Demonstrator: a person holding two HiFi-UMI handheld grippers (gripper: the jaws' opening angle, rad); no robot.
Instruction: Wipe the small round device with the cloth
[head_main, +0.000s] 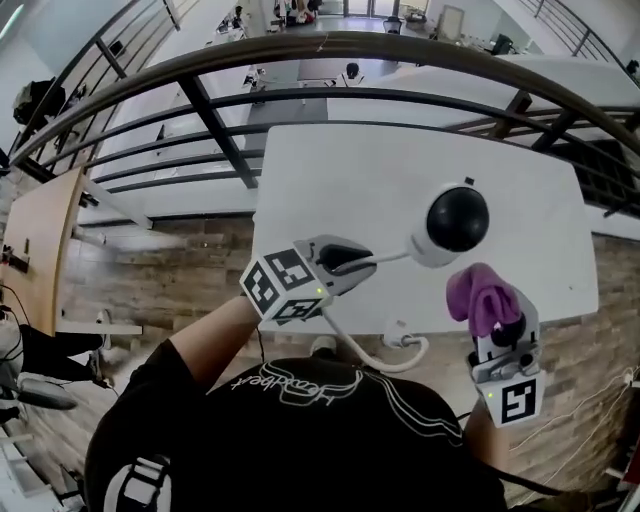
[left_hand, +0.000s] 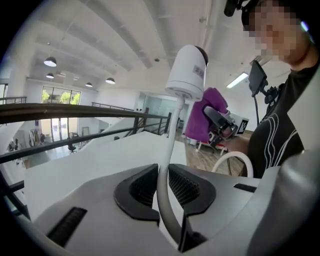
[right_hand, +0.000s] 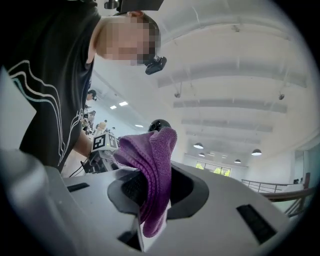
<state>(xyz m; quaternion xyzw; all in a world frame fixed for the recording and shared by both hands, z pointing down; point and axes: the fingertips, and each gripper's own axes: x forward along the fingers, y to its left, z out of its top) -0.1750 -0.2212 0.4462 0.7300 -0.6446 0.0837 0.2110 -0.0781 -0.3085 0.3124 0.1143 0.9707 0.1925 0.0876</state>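
My left gripper (head_main: 345, 260) reaches over the table (head_main: 330, 180), jaws pinched on the white stalk (head_main: 390, 256) of the device (head_main: 455, 225). My right gripper (head_main: 497, 328) tilts upward, clamped on the purple cloth (head_main: 480, 292). The device, white with a glossy black dome, hangs above the table, just beside the cloth.

We see the small round device (head_main: 457, 224) above the table (head_main: 350, 180), on a stalk (head_main: 392, 257) clamped in the left gripper (head_main: 352, 262) at its 8 o'clock. The cloth (head_main: 480, 295), pinched in the right gripper (head_main: 497, 322), stands near the device's 5 o'clock. A railing (head_main: 300, 45) crosses behind the table, at 12 o'clock.
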